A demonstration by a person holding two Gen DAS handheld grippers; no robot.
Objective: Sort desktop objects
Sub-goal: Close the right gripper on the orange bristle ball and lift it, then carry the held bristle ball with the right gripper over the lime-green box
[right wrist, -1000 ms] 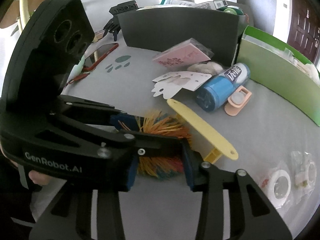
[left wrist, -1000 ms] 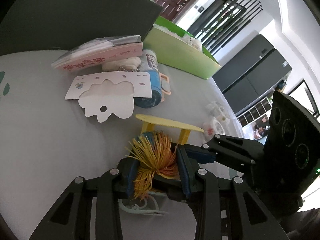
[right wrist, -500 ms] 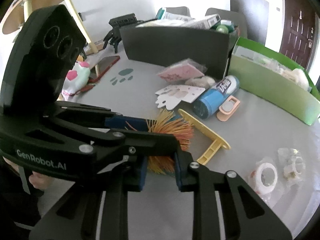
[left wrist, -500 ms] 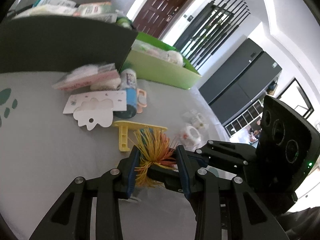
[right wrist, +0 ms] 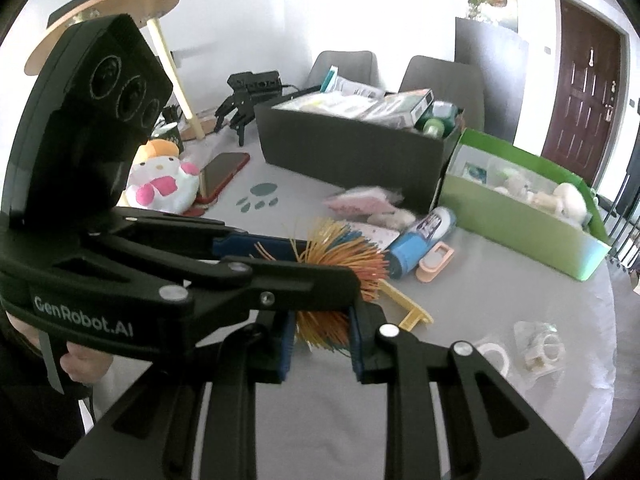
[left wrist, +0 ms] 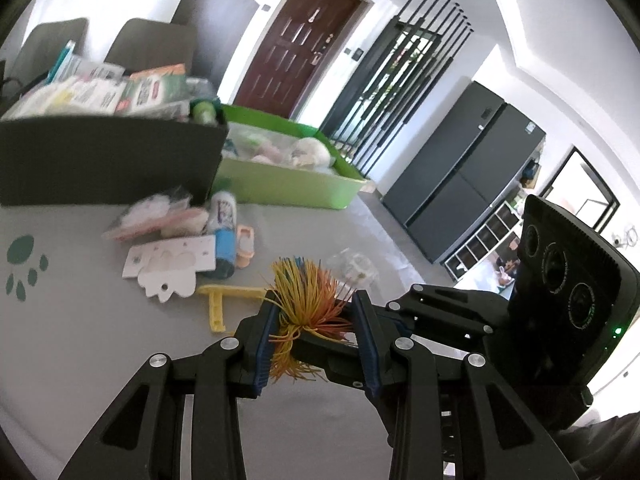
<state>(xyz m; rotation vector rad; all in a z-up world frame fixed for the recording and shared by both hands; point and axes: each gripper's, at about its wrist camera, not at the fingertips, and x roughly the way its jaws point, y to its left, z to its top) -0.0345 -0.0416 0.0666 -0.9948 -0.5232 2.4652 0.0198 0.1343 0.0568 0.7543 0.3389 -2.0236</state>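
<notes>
Grey tabletop is cluttered ahead. Both the left gripper and right gripper are clamped on one floppy orange-yellow rubber-string ball, off the table. Risk: uneven pull slips the strands. Dark grey box and green bin wall off the far side; bare table nearer.

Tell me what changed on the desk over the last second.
The rubber band bundle rose off the grey table, gripped by both the left gripper and right gripper. The right jaws have just been closing on it. The yellow plastic piece, blue tube and boxes stayed put.
</notes>
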